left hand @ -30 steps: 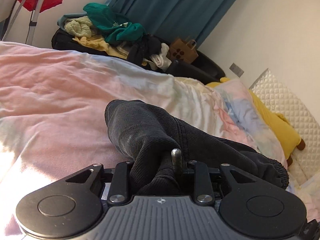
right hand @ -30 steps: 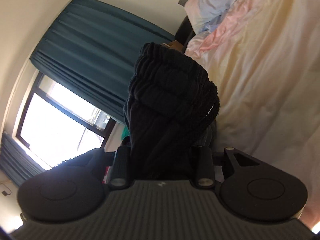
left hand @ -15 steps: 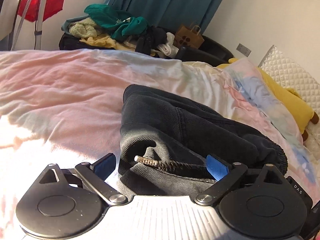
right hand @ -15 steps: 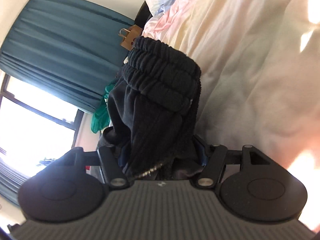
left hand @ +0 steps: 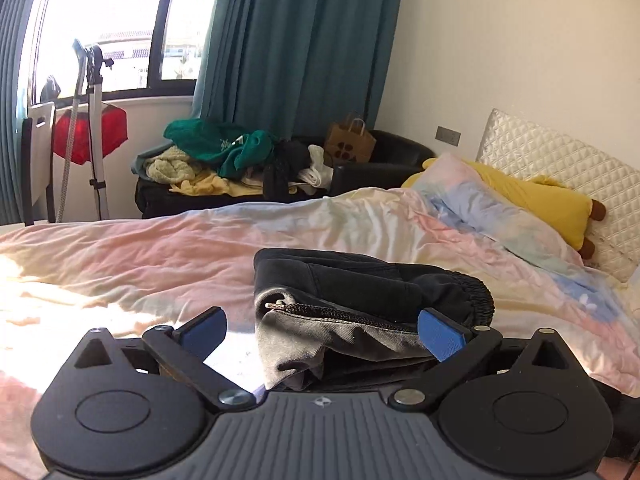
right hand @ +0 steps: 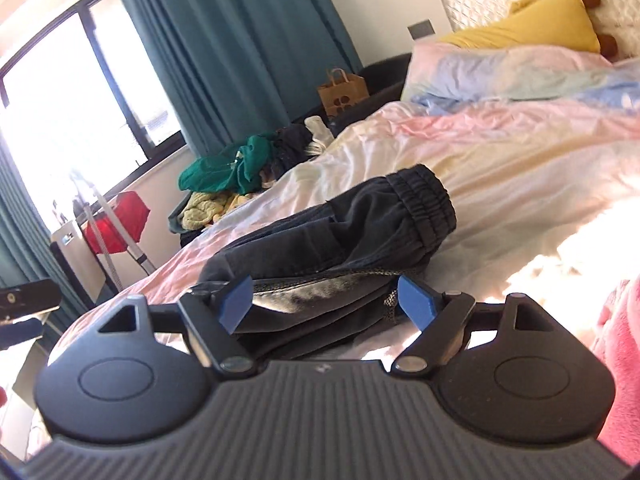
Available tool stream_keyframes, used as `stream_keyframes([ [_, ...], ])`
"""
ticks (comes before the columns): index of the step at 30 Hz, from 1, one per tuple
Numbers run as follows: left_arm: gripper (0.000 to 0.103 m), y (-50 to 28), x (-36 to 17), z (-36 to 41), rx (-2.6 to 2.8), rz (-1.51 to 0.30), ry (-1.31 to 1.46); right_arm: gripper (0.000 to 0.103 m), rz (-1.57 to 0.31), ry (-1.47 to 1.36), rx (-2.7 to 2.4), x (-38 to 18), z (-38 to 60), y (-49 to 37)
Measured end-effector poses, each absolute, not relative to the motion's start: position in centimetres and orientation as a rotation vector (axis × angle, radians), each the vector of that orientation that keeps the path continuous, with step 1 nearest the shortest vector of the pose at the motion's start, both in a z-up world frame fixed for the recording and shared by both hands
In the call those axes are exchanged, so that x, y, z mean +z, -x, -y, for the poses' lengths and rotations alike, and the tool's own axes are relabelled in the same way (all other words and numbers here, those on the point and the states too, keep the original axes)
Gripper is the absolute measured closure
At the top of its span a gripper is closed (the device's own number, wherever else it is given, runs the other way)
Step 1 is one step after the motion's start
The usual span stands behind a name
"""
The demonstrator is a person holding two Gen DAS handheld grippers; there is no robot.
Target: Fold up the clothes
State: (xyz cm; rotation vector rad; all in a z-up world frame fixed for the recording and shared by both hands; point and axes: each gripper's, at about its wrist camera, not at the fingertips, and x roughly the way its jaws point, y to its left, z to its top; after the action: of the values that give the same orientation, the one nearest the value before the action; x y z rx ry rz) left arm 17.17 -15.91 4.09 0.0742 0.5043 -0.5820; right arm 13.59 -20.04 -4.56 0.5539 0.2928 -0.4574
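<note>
Both claws have let go since a second ago, when each pinched the dark cloth. From the left wrist, the left claw (left hand: 322,330) stands spread, drawn back from the black garment (left hand: 360,296), which lies bunched in layers on the bed (left hand: 160,256), likely released to settle. From the right wrist, the right claw (right hand: 326,302) is spread too, flanking the garment's near edge, elastic waistband (right hand: 424,204) farthest away.

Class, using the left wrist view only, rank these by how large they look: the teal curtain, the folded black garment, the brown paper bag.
1. teal curtain
2. folded black garment, though nearness to the camera enlarges it
3. brown paper bag
</note>
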Motion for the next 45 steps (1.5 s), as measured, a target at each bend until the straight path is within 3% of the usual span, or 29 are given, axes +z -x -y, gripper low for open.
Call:
stream_keyframes([
  [12,0.0,-6.4,2.4,8.0,-0.378,-0.363,-0.147,0.021,-0.254,-0.336,-0.397,-1.1,11.4,-8.3],
  [23,0.0,-5.6,-0.1,3.0,-0.341,-0.37,-0.102,0.022,-0.25,-0.272,-0.449,-3.1,7.6,-8.2],
  [45,0.0,-5.6,0.3,1.3,-0.304,-0.375,-0.094,0.022,-0.273,-0.212,-0.486,-3.8,5.8,-9.0],
])
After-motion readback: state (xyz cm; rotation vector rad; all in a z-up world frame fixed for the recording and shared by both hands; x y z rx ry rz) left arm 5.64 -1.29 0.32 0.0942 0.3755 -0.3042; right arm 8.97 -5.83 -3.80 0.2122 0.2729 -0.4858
